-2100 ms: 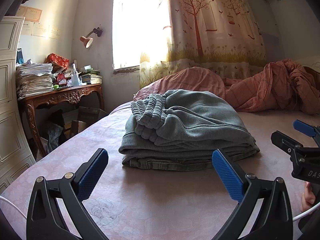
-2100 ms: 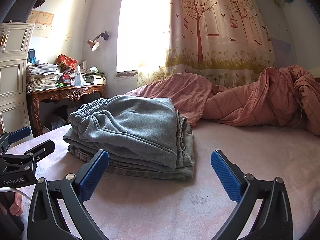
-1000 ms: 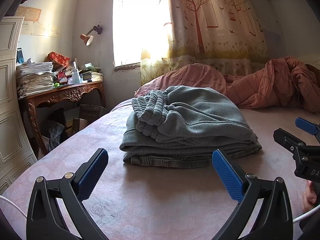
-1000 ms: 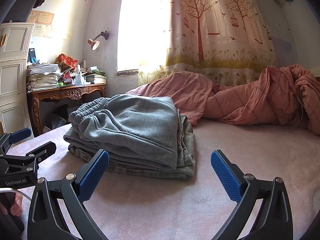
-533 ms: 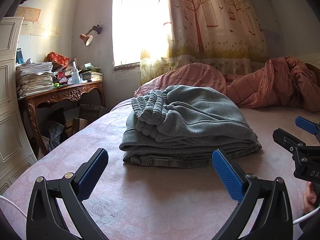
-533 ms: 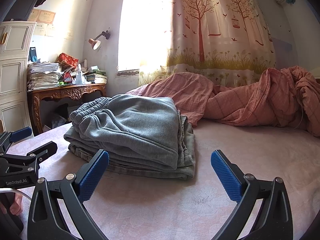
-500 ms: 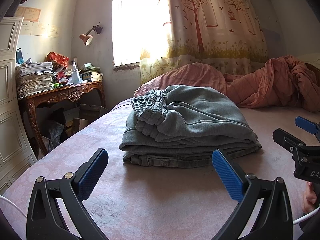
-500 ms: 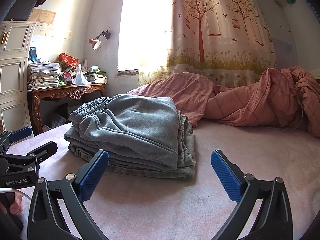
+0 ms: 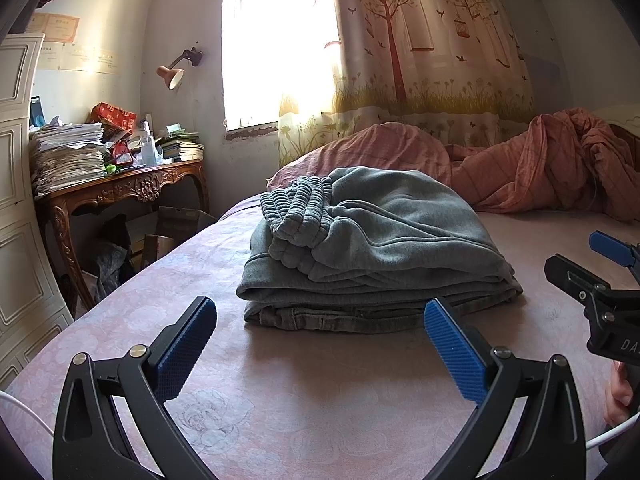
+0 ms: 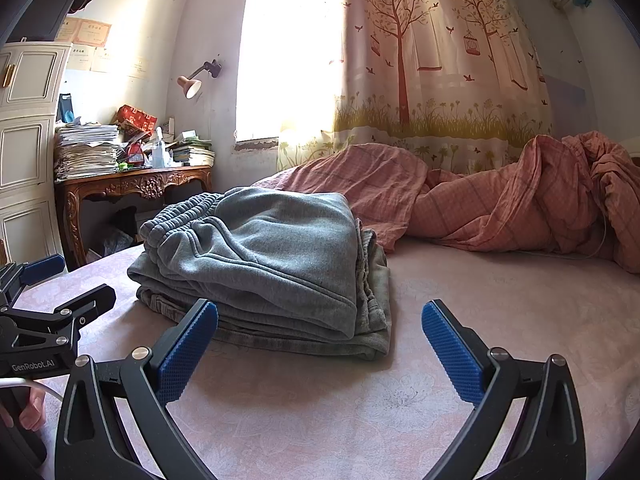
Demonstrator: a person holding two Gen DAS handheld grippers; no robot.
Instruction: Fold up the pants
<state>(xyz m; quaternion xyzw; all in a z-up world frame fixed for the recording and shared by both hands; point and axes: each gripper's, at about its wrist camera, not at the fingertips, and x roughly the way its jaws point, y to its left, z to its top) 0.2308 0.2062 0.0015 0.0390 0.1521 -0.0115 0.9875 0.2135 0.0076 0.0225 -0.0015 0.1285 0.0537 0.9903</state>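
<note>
Grey pants (image 9: 372,248) were seen folded in a stack on the bed (image 9: 320,380); the left gripper (image 9: 320,344) and right gripper (image 10: 320,340) were held wide open, empty, just short of it.

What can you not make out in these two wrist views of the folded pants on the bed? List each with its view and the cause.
- Pants, both views: inner layers and legs hidden by the top fold.
- Wall certificates, right wrist view: print too small.
- Window, both views: outside washed out by glare.
- Person's hand, left wrist view: cut off by the edge.
</note>
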